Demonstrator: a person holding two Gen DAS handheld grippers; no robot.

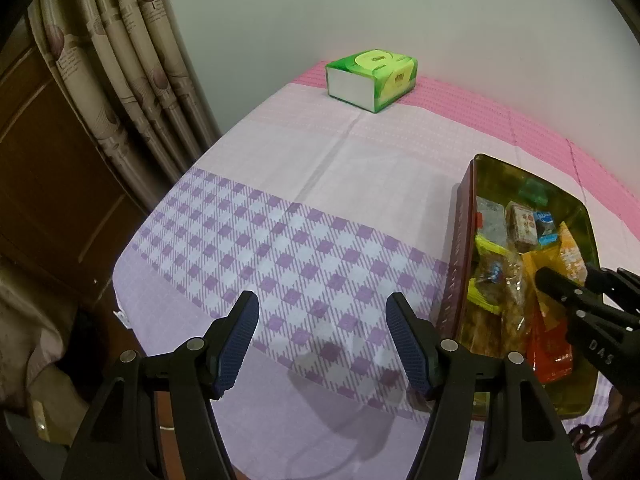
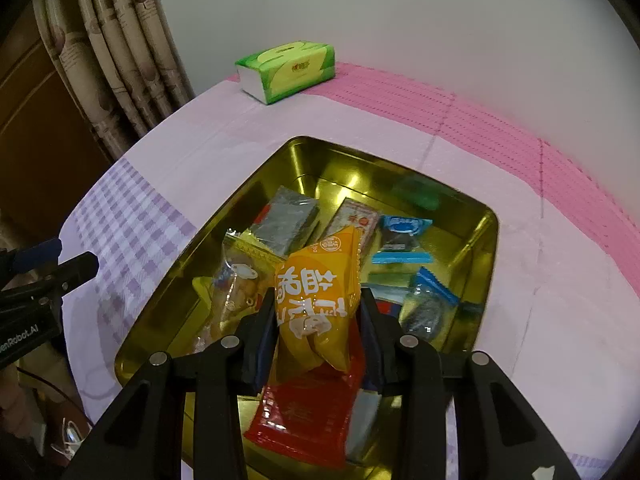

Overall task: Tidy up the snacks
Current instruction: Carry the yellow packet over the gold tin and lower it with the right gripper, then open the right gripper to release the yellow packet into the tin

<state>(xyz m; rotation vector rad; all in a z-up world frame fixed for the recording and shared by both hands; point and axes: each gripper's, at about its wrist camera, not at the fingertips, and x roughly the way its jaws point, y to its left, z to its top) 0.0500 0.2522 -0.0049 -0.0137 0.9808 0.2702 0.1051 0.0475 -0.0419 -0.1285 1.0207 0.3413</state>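
My right gripper point(image 2: 318, 320) hangs over the gold tin point(image 2: 304, 160), its two fingers closed on an orange snack packet point(image 2: 316, 300) with white lettering. The packet stands tilted between the pads, its top corner leaning away from me, above the rest of the snacks. Under it lies a red packet point(image 2: 304, 416), partly hidden by my fingers. Farther back in the tin I see a grey foil packet point(image 2: 286, 220), a clear bag of small biscuits point(image 2: 236, 280) to the left, and two blue-edged wrappers point(image 2: 402, 240) on the right side (a third blue one sits nearer me, beside my right finger).

My left gripper point(image 1: 322, 344) holds nothing; its fingers are spread wide apart over the purple-checked part of the tablecloth point(image 1: 280, 240), just left of the tin's dark outer wall point(image 1: 456, 264). From that side, the other gripper shows as a black arm reaching in over the tin's near end.

The tin sits on the right half of the table. A green tissue box point(image 1: 372, 78) rests at the far edge of the cloth, near the wall and well apart from the tin. Beige patterned curtains point(image 1: 132, 60) hang to the left of the table.
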